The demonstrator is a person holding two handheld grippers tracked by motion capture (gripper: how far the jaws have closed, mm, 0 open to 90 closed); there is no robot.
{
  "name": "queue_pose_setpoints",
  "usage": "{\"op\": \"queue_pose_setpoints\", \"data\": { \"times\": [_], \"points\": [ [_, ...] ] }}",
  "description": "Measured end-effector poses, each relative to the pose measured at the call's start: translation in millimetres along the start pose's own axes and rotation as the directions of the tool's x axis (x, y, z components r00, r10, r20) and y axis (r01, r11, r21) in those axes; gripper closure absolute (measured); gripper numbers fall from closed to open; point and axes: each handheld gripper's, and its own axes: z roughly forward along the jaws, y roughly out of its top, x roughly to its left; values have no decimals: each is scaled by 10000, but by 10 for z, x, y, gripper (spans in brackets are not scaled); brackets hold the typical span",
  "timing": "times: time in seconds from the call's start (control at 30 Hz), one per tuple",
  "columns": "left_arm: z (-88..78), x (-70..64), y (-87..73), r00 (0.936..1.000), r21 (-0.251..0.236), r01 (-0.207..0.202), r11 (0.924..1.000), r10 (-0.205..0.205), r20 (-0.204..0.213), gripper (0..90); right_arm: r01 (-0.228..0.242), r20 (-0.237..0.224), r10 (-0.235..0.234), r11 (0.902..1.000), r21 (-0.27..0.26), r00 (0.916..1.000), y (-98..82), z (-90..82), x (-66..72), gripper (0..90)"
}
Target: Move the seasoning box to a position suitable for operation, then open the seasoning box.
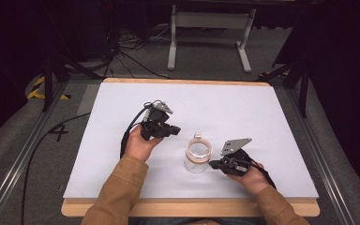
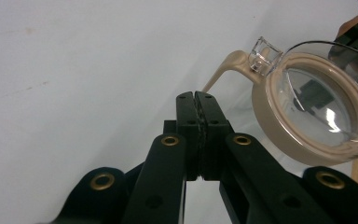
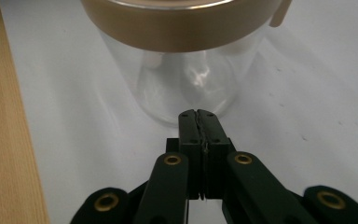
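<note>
A clear glass jar (image 1: 198, 157) with a tan rim and a clear lid stands upright near the middle of the white table (image 1: 243, 108). My left gripper (image 1: 174, 130) hovers a little to its left, jaws shut and empty. From that gripper the jar (image 2: 314, 107) appears at upper right, its tan latch arm just past the shut tips of the left gripper (image 2: 197, 94). My right gripper (image 1: 213, 164) sits close to the jar's right side, shut with nothing held. Its own camera has the right gripper (image 3: 198, 113) pointing at the jar's glass wall (image 3: 186, 79), tips a little short of it.
A wooden edge (image 1: 187, 206) runs along the table's near side and shows as a strip (image 3: 4, 140) at left in the right gripper view. Metal rails (image 1: 23, 154) flank the table. Cables and a white stand (image 1: 211, 28) lie on the floor beyond.
</note>
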Motion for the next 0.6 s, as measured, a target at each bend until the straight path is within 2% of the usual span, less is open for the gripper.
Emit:
{"op": "queue_pose_setpoints", "data": {
  "times": [0.1, 0.17, 0.3, 0.43, 0.6],
  "points": [
    [-39, -30, 34, 9999, -166, -51, 9998, 54, 164, 894, -76, 194, 79, 9999, -152, 9998, -18, -84, -53, 896],
    [-99, -78, 92, 9993, -380, -286, 9989, 296, 238, 894, -321, 402, 335, 9989, -348, 9986, -55, -186, -122, 896],
    [-134, -115, 178, 9982, -414, -501, 9979, 513, 296, 893, -503, 614, 547, 9963, -703, 9966, -93, -323, -172, 896],
    [-124, -135, 239, 9964, -671, -681, 9954, 712, 452, 893, -562, 679, 619, 9949, -835, 9958, -104, -363, -178, 896],
    [-27, -131, 281, 9936, -984, -671, 9929, 755, 839, 870, -487, 564, 533, 9957, -789, 9970, -95, -334, -114, 896]
  ]
}}
